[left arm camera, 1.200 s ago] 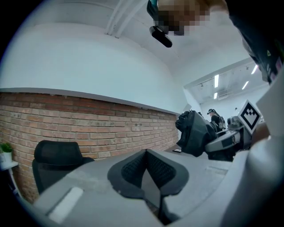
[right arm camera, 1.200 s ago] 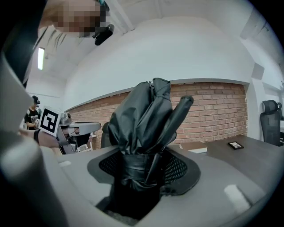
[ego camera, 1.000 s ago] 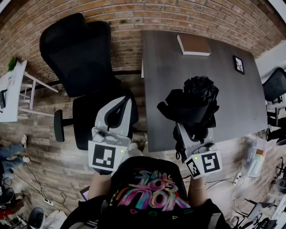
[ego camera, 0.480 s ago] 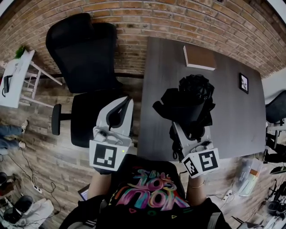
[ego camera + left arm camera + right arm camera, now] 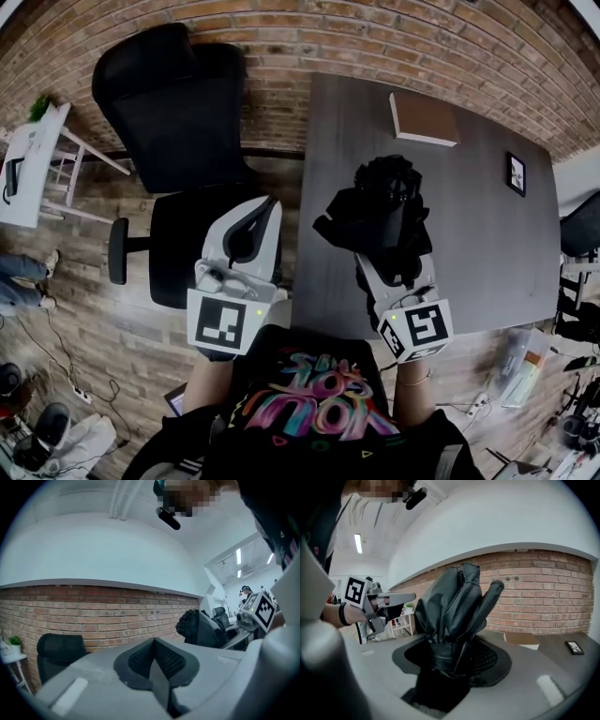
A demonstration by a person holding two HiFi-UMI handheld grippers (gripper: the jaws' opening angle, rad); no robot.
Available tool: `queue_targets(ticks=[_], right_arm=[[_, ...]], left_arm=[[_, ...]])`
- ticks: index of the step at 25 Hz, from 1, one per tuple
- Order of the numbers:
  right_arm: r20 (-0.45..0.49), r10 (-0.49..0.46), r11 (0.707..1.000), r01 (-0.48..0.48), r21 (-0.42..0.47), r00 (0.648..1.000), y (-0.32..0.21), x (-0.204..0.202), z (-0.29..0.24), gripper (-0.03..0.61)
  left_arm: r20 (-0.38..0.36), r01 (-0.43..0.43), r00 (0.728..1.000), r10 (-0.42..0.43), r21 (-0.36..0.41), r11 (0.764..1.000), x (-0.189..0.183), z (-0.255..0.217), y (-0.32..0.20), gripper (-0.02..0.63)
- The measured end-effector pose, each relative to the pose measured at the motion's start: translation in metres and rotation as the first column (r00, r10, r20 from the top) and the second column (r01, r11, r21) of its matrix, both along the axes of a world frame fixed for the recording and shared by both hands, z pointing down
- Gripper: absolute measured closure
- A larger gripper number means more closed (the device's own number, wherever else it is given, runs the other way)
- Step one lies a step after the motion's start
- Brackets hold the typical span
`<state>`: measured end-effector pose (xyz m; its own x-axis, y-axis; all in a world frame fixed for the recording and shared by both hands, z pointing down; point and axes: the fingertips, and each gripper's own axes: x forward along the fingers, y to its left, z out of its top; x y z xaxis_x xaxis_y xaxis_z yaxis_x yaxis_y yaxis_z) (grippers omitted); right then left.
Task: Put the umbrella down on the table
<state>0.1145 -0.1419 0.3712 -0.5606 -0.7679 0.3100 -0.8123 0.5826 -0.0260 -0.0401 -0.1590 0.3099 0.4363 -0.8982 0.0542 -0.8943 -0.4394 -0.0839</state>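
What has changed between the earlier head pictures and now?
The right claw, still shut on the folded umbrella, has carried it further in over the table, toward the book and the brick wall. Nothing was let go. The left claw stays shut and empty by the chair. The book and the small picture frame lie where they were.

Bright, even light, soft shadows, umbrella [image 5: 389, 216] folds murky — fisheye-bent edges, dark corners
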Motion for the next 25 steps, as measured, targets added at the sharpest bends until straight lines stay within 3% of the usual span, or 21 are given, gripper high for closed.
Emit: queue_targets(ticks=[5, 11, 19, 25], right_arm=[[-0.115, -0.027, 0.998, 0.021, -0.052, 0.993, -0.001, -0.008, 0.041, 0.333], [-0.155, -0.059, 0.984, 0.031, -0.177, 0.986, 0.005, -0.016, 0.099, 0.333], [-0.144, -0.071, 0.926, 0.012, -0.378, 0.987, 0.023, -0.024, 0.173, 0.333], [-0.162, -0.024, 0.886, -0.054, -0.460, 0.987, 0.019, -0.019, 0.212, 0.333]], left_arm=[[0.008, -0.014, 1.000, 0.014, -0.020, 1.000, -0.002, 0.009, -0.002, 0.614], [0.000, -0.033, 0.999, 0.033, -0.039, 0.999, -0.001, 0.016, 0.001, 0.614], [0.008, -0.043, 0.999, 0.044, -0.053, 0.998, -0.008, 0.024, 0.007, 0.614], [-0.006, -0.039, 0.999, 0.039, -0.081, 0.996, -0.014, 0.030, 0.011, 0.614]])
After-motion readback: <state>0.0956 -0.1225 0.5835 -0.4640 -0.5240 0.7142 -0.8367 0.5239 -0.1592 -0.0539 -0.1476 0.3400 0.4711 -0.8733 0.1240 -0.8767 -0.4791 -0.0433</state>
